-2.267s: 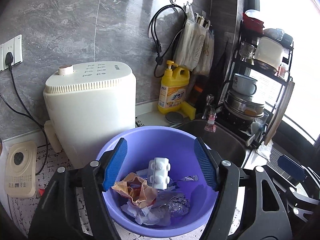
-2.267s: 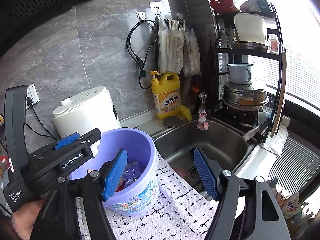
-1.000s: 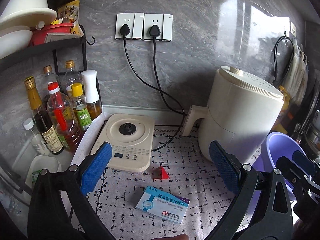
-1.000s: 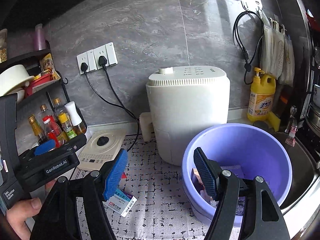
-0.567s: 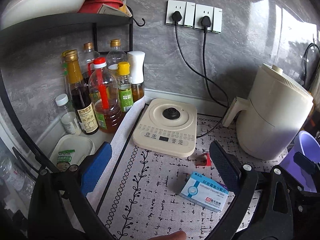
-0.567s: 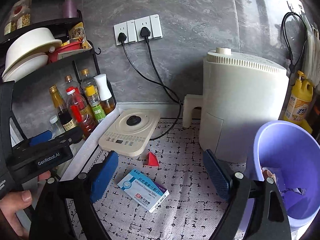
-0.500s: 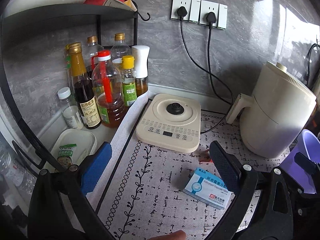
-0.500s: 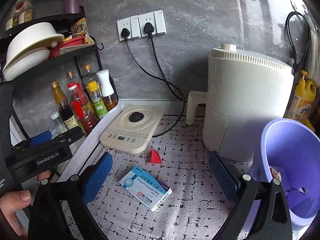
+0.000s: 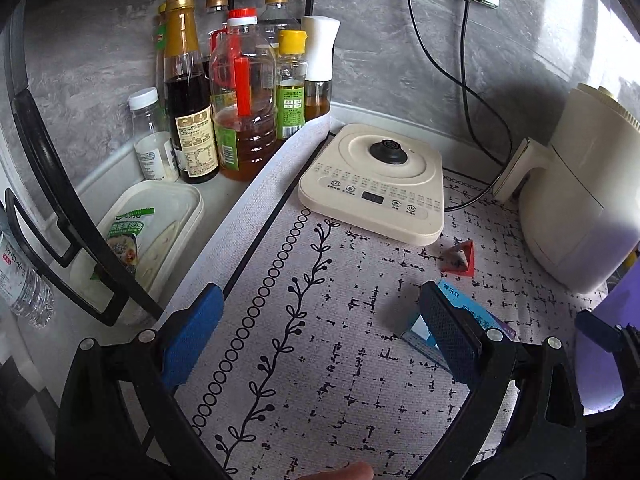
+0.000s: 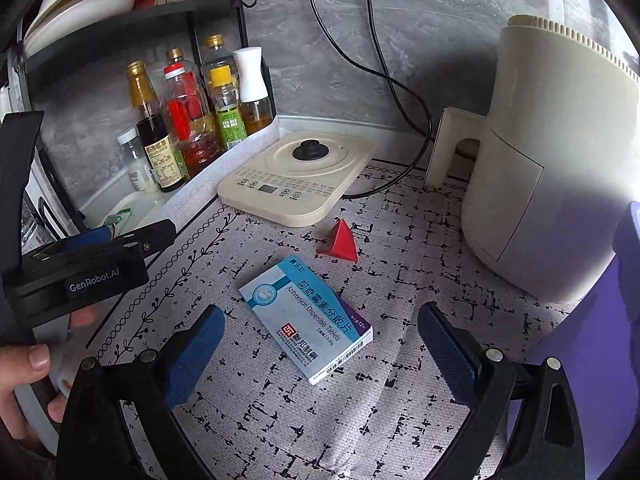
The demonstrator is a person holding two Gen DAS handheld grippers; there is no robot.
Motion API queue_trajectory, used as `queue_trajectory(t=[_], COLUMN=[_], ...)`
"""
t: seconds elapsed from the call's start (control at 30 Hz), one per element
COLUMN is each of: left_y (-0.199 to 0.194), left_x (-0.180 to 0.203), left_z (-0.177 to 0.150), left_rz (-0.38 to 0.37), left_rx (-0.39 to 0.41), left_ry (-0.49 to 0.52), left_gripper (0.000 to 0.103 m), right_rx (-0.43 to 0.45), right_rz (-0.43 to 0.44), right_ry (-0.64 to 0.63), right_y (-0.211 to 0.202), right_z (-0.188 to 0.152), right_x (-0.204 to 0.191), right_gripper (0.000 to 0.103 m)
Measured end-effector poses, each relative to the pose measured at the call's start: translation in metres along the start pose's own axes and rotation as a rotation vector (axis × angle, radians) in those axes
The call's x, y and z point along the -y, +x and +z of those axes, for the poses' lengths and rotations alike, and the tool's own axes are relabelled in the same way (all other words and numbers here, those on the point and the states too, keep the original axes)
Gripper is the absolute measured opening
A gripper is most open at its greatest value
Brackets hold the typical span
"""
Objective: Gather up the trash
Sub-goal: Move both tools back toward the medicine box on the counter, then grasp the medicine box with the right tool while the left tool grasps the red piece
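Right wrist view: I am holding the right gripper [image 10: 318,350] spread wide, its jaws having just been opening, and it is gripping nothing. The medicine box [image 10: 306,320] is lying flat on the patterned mat [image 10: 400,420] just ahead of the pads, with bare mat on both sides. A red triangular scrap [image 10: 340,245] is sitting beyond it, near the induction cooker [image 10: 296,178].

Left wrist view: the left gripper [image 9: 320,336] is also standing wide and empty; its right finger is covering part of the box. The purple bin [image 10: 600,340] is getting cut off at the right edge.
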State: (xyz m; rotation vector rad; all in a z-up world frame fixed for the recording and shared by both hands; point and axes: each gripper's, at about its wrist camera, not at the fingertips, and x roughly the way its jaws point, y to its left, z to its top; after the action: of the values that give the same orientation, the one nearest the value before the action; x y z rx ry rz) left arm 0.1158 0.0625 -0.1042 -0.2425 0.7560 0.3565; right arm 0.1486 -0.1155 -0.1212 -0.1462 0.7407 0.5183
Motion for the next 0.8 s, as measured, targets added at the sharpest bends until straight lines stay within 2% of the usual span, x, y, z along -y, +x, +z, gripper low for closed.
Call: queue_trajectory(t=[0.37,0.7,0.8], left_y=[0.025,0.036,0.04], left_x=[0.0,-0.003,-0.001], left_z=[-0.025,-0.031,-0.029], left_rz=[0.012,0.031,0.027], left_rx=[-0.03,-0.043,-0.044], left_ry=[-0.064,-0.09,-0.087], left_gripper=[0.097,0.097,0.097], right_rx=[-0.114,-0.132,-0.131], right_rz=[0.062,0.074,0.07], right_ry=[-0.1,-0.13,-0.13], right_y=[0.053,0.073,0.076], right_z=[-0.015,-0.016,-0.015], right_x=[-0.004,-0.007,-0.007], right_gripper=[0.089,0.087,0.082])
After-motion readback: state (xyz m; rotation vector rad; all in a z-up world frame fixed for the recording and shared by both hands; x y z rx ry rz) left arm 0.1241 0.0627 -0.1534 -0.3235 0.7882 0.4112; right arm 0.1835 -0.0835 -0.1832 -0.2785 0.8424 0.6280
